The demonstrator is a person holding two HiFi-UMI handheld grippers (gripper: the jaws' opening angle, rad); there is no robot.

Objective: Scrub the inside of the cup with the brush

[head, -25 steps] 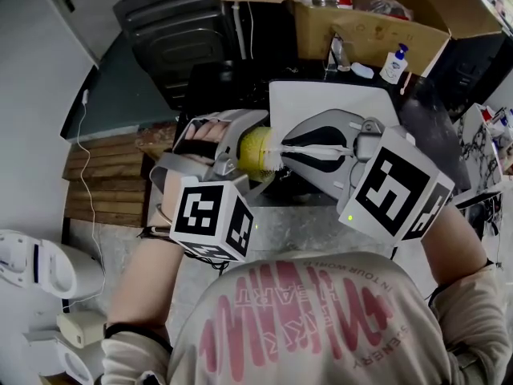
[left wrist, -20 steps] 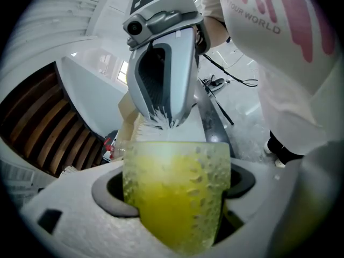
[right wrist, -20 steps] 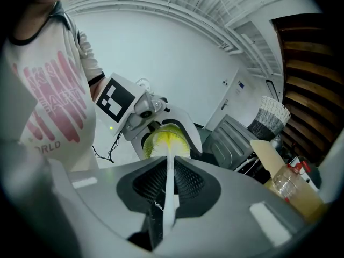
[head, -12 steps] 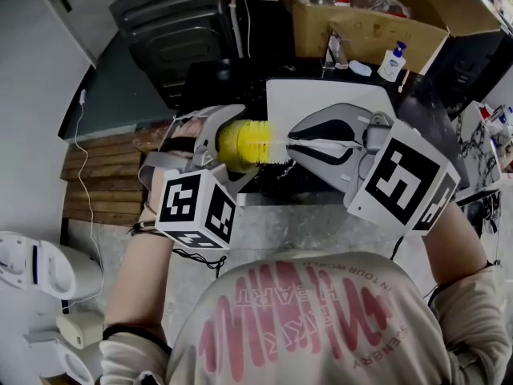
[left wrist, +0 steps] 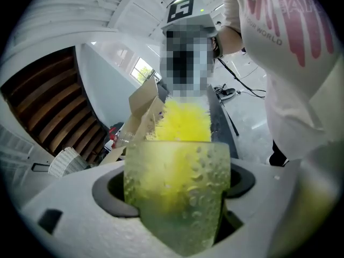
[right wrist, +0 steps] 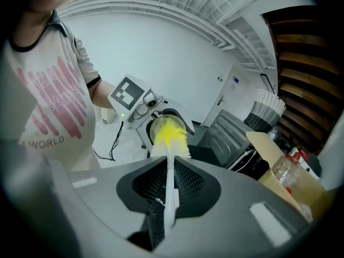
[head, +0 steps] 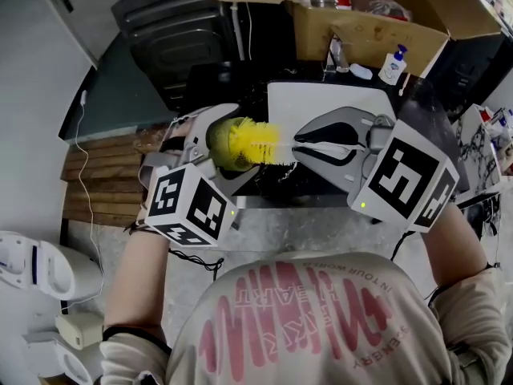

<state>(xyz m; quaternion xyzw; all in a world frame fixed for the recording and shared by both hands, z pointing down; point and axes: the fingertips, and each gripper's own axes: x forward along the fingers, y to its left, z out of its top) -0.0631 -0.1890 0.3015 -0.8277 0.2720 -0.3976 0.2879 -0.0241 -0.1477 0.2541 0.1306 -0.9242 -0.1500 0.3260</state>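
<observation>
My left gripper point(head: 215, 149) is shut on a translucent, wet cup point(head: 223, 144), held on its side with the mouth toward the right. In the left gripper view the cup point(left wrist: 177, 192) fills the space between the jaws. My right gripper point(head: 311, 149) is shut on the white handle point(head: 327, 146) of a brush. Its yellow bristles point(head: 260, 143) sit at the cup's mouth, partly inside. The right gripper view shows the handle point(right wrist: 169, 190) running forward from the jaws to the bristles point(right wrist: 171, 136), with the cup's rim point(right wrist: 160, 123) just behind them.
An open cardboard box point(head: 361, 18) with bottles stands at the back, a soap dispenser point(head: 393, 62) beside it. A white board point(head: 321, 99) lies under the grippers on a dark worktop. A dark appliance point(head: 172, 22) and wooden slats point(head: 100, 175) are at the left.
The left gripper and cup have shifted left and tilted. The brush head, deep in the cup a second ago, now shows more of its bristles outside the mouth.
</observation>
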